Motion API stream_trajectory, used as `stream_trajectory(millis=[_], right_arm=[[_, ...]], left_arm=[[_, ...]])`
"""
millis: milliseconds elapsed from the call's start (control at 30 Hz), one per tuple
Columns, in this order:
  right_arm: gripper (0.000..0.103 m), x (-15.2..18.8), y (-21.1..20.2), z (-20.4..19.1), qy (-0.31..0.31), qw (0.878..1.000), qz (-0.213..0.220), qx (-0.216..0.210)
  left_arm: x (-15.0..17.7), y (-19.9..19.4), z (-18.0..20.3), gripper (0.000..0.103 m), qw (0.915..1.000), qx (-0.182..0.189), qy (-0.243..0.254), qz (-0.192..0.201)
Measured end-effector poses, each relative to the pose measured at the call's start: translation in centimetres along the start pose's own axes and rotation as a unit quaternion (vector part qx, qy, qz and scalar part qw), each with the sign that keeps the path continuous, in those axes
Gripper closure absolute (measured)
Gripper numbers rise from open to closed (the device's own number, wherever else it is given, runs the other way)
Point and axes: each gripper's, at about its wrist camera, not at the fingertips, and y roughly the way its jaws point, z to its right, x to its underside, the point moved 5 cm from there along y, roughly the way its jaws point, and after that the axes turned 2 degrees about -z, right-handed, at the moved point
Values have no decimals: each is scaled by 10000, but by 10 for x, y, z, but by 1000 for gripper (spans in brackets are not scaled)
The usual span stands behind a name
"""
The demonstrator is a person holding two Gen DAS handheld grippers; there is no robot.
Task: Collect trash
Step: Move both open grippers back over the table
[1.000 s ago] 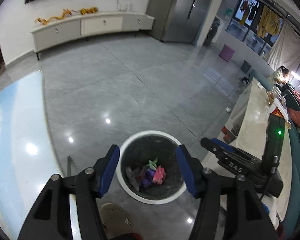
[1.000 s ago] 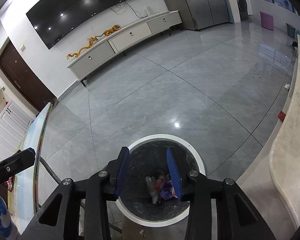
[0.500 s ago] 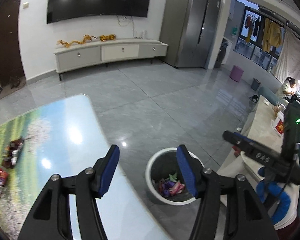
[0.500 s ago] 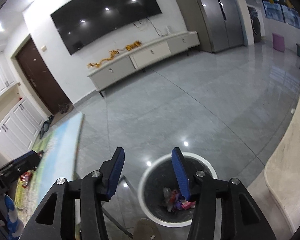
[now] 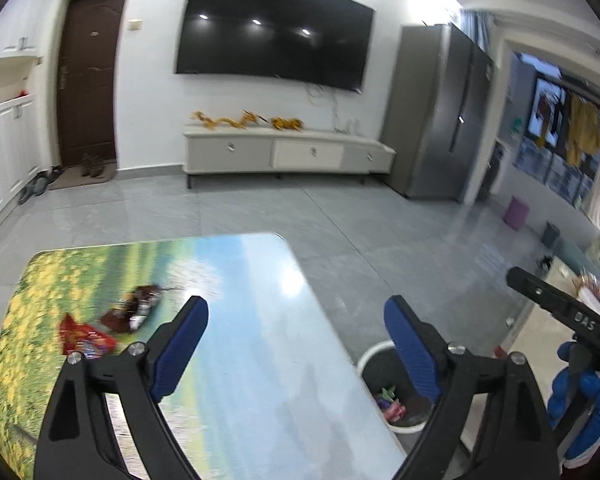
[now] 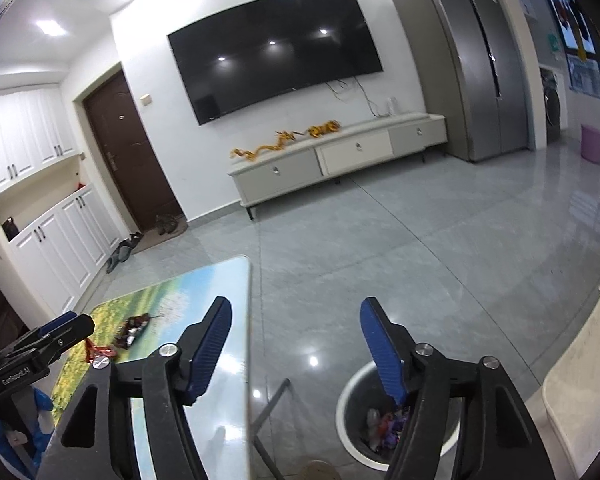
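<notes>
The left gripper (image 5: pixel 296 344) hangs above the near part of the tabletop (image 5: pixel 260 320), angled downward, its two blue fingers (image 5: pixel 180 346) spread wide with nothing between them; its jaws have just been opening. The right gripper (image 6: pixel 296 352) is tilted down likewise, straddling the tabletop's right edge and the floor (image 6: pixel 420 260) beside it — its jaws too have just been opening, and they stand apart and empty. In the left wrist view the right gripper's black body shows at the far right, held by a blue-gloved hand (image 5: pixel 580 400).

Low on the floor, just beside the tabletop's near right corner, stands one round trash bin (image 6: pixel 342 408) with a white rim and a dark liner; it holds a small heap of colourful wrappers, too jumbled to count.

On the tabletop, which is printed with a meadow and sky, trash lies toward the left side: one red wrapper (image 5: pixel 82 338) nearer, and just beyond it dark brown wrappers (image 5: pixel 134 306) — two, as far as the blur allows, lying close together.

Farther off, across the grey tiled floor, one low white cabinet (image 5: pixel 288 154) with three drawers stands against the wall under one large dark screen (image 5: pixel 272 44). One brown door (image 5: pixel 88 76) is to the left, one tall grey refrigerator (image 5: pixel 440 112) to the right, and one small purple stool (image 5: pixel 516 213) sits beyond it.
</notes>
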Motion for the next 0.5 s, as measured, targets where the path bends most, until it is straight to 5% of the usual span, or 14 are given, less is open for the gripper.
stream_trajectory(millis=[367,500], right_arm=[[14,-17,-4,-81,-452,9985,162,-279],[10,-22,6,-107,-506,9977,151,-429]], left_arm=[[-9,-69,-117,13,9915,-643,-715,878],[-9,-89,-167,12,9881,-1043,-713,882]])
